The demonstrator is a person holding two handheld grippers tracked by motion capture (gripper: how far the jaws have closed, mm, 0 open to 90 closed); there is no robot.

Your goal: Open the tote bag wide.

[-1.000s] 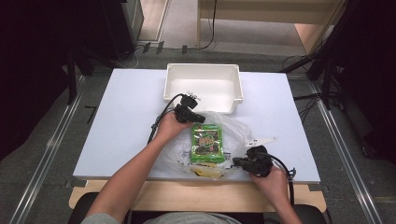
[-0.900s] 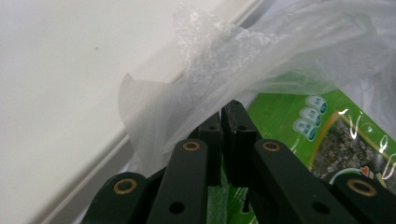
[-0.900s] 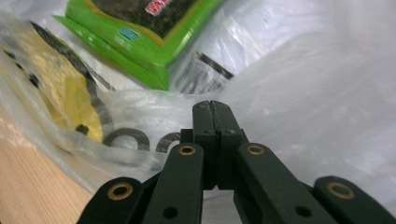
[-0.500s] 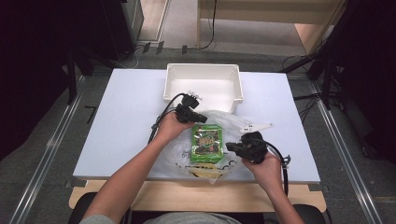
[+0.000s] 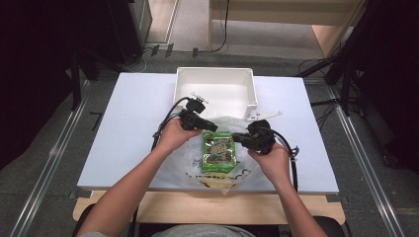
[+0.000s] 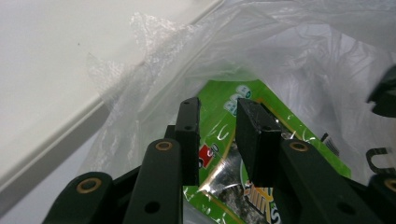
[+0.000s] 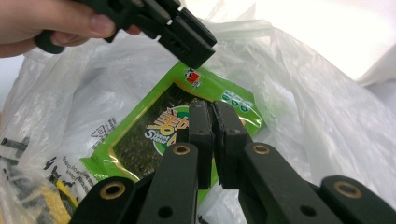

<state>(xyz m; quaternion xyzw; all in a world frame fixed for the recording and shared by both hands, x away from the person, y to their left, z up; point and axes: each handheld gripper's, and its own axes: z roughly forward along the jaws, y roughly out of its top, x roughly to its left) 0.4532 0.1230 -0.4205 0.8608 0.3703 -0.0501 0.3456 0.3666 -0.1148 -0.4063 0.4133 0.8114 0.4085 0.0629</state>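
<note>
Grippers hover over a green snack packet point(image 5: 218, 151) in a plastic bag point(image 5: 242, 170) (left gripper point(image 6: 217, 135) just parted, empty; right gripper point(image 7: 213, 140) closed, empty); film could snag.

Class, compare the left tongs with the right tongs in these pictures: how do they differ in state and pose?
The left tongs have just been opening, a clear gap between the jaws; the right tongs are nearly shut, nothing visibly pinched. In the high view the left tongs approach the green packet from its upper left, the right tongs from its right. Both hover over the clear plastic bag.
</note>
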